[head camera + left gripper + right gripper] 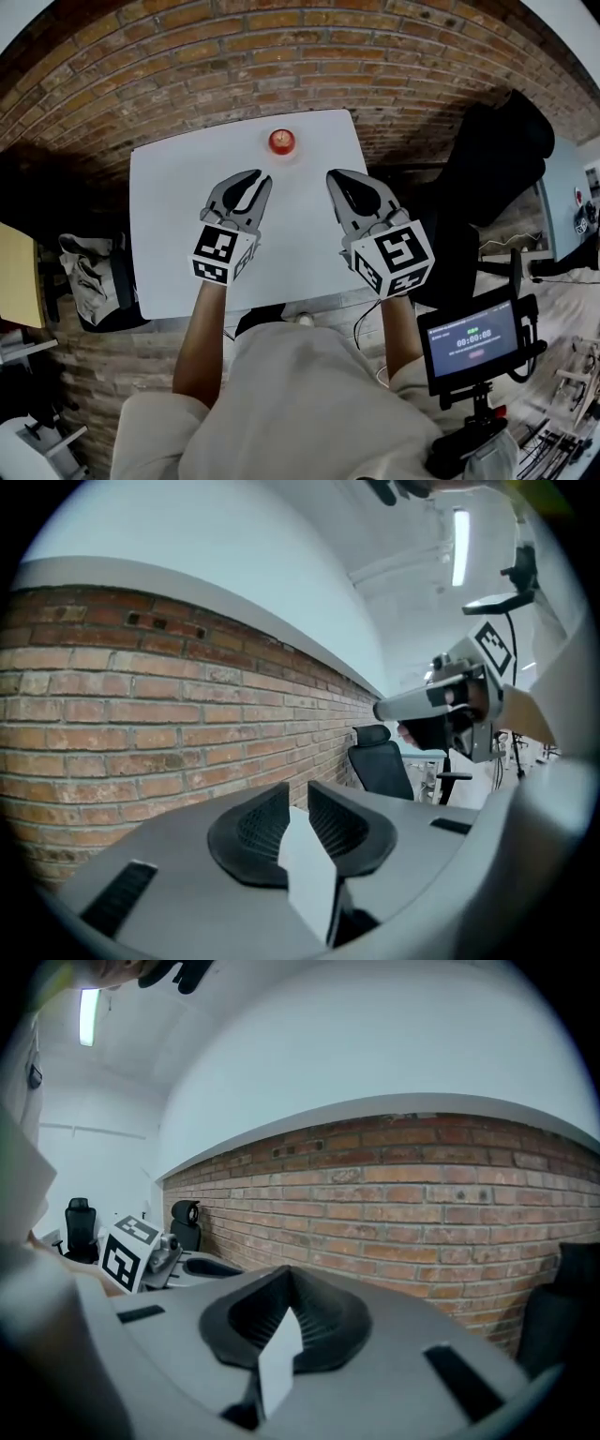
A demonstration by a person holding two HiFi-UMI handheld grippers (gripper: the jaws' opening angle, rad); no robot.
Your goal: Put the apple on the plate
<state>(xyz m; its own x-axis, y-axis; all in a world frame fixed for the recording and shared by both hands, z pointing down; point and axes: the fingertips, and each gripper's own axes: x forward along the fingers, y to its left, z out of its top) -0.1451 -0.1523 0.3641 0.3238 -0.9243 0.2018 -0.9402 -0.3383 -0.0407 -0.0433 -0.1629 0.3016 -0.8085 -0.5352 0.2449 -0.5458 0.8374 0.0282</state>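
Note:
A red apple [282,142] rests near the far edge of the white table [173,234]; whether a plate lies under it I cannot tell. Both grippers hover above the table's middle, well short of the apple and pointing toward the brick wall. The left gripper [255,178] has only a narrow gap between its jaws, with nothing in it [298,794]. The right gripper [337,178] is shut and holds nothing, its pads meeting [287,1274]. Neither gripper view shows the apple.
A brick wall [234,56] runs behind the table. A black office chair [497,150] stands to the right, and a small screen on a stand [473,339] at the lower right. A bag [89,272] lies on the floor to the left.

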